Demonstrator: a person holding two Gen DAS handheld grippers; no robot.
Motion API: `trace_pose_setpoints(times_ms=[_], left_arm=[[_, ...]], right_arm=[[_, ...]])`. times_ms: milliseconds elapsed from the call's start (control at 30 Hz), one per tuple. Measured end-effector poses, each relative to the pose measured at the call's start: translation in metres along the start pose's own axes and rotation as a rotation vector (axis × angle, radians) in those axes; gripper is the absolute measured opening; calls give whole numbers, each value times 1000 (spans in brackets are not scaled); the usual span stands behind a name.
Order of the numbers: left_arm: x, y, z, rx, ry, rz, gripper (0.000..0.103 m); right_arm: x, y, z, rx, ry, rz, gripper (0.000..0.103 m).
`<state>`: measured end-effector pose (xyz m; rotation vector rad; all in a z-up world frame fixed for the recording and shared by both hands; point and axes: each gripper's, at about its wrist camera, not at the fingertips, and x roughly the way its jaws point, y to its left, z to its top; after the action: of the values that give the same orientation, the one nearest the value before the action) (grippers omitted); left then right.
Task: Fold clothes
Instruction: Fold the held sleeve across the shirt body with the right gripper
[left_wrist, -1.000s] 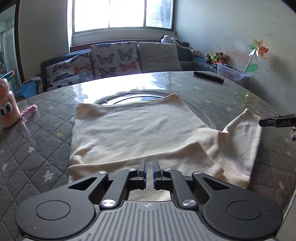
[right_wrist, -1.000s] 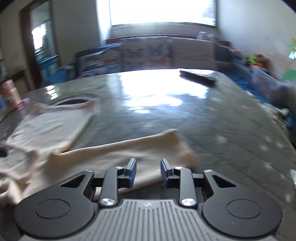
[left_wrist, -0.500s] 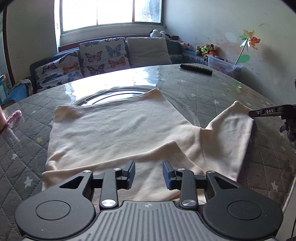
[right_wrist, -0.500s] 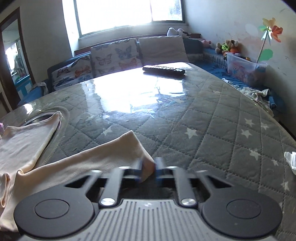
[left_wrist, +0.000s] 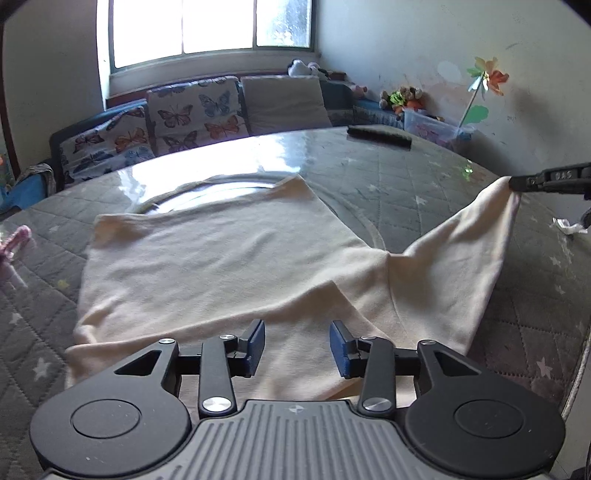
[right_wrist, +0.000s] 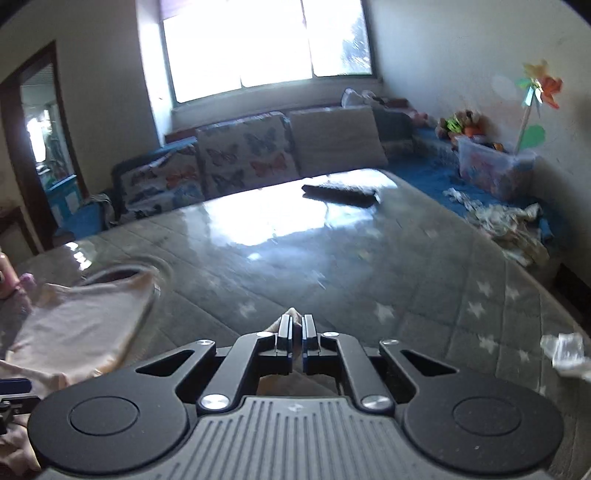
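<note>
A cream long-sleeved top (left_wrist: 221, 258) lies flat on the grey quilted table (left_wrist: 424, 192), its left sleeve folded across the body. My left gripper (left_wrist: 297, 345) hovers over the near edge of the top; its jaws are opening and the pads press on nothing. The right sleeve (left_wrist: 454, 266) rises to the right, where my right gripper (left_wrist: 513, 181) pinches its cuff. In the right wrist view my right gripper (right_wrist: 296, 328) is shut on that sleeve cuff (right_wrist: 291, 313), lifted off the table, and the body of the top (right_wrist: 81, 325) shows at the left.
A black remote (left_wrist: 380, 136) lies at the table's far side. A pink item (left_wrist: 14, 240) sits at the left edge and a crumpled white scrap (right_wrist: 565, 352) near the right edge. A sofa with butterfly cushions (left_wrist: 184, 110) stands behind the table.
My left gripper has let go of the folded sleeve and opened wider. My right gripper closed on the right sleeve's cuff and lifted it off the table.
</note>
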<state>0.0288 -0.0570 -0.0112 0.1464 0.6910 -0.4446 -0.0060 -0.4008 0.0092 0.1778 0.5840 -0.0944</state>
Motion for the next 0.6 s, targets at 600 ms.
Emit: trace_pose_setpoints(times_ms=[600], left_arm=[[-71, 97, -42, -188, -89, 221, 45]], right_arm=[[-36, 255, 29, -441, -42, 527, 4]])
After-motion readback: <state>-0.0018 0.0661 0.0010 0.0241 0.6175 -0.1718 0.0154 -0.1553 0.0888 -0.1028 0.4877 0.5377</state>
